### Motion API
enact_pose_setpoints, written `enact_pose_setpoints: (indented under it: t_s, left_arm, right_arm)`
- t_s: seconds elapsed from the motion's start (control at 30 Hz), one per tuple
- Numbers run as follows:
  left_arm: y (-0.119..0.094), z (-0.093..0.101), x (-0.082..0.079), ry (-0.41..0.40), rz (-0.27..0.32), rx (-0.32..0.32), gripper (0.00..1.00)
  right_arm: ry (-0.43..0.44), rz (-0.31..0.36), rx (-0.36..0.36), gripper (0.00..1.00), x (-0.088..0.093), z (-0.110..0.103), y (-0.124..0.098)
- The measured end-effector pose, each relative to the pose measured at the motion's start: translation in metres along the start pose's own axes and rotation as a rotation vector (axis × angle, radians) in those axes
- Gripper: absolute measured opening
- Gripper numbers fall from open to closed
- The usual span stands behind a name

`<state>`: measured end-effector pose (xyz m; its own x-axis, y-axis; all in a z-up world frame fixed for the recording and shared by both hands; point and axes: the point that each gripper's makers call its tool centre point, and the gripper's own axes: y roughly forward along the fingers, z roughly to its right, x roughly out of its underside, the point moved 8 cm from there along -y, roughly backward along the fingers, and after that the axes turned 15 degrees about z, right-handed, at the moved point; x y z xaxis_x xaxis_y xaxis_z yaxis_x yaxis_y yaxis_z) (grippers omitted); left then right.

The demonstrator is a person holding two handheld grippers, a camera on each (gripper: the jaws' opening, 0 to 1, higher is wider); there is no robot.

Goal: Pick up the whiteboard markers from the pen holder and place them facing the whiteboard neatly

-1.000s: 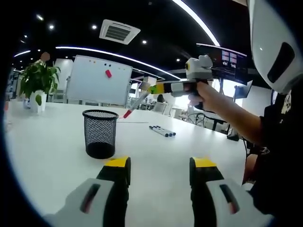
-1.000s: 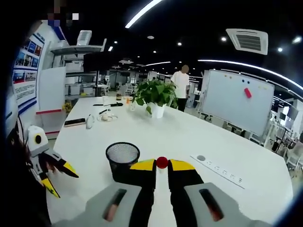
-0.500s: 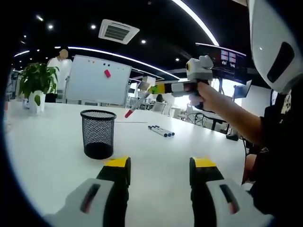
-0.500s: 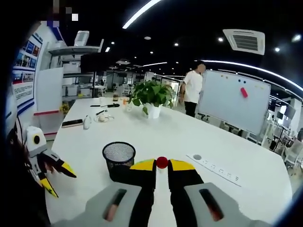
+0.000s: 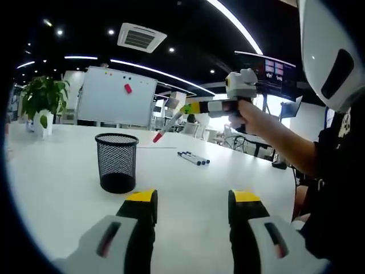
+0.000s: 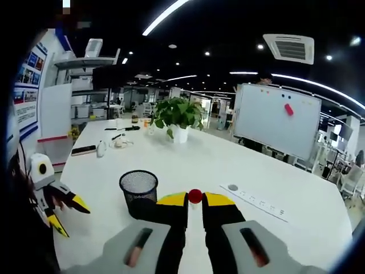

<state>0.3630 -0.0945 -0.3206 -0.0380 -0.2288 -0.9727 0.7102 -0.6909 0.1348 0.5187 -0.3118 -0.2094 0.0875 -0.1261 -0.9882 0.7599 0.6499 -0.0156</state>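
Left gripper view: low over the white table (image 5: 51,188), facing the whiteboard (image 5: 117,96), mesh pen holder (image 5: 116,162) near. Right gripper view: higher, looking down the table's length. Shared: pen holder (image 6: 139,192), whiteboard (image 6: 276,120), potted plant (image 6: 178,116).

Pen holder (image 5: 117,162): you see black wire mesh.
Marker (image 5: 166,127) you hold: pale barrel, red cap.
Markers on the table (image 5: 193,158): dark blue caps.
Table (image 5: 51,165): white.
Whiteboard (image 5: 117,97): white, red magnet.
Plant (image 6: 177,112): green, white pot.
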Motion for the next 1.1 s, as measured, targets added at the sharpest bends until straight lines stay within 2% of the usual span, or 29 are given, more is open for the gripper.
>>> enact_pose_setpoints:
  t_s: [0.3, 1.1]
  left_arm:
    - [-0.001, 0.001, 0.002, -0.002, -0.003, -0.001, 0.51]
    - [-0.003, 0.005, 0.001, 0.004, 0.001, 0.009, 0.51]
  right_arm:
    - [-0.01, -0.01, -0.001, 0.13, 0.004, -0.002, -0.002]
    - [-0.001, 0.012, 0.045, 0.13, 0.004, 0.006, -0.014]
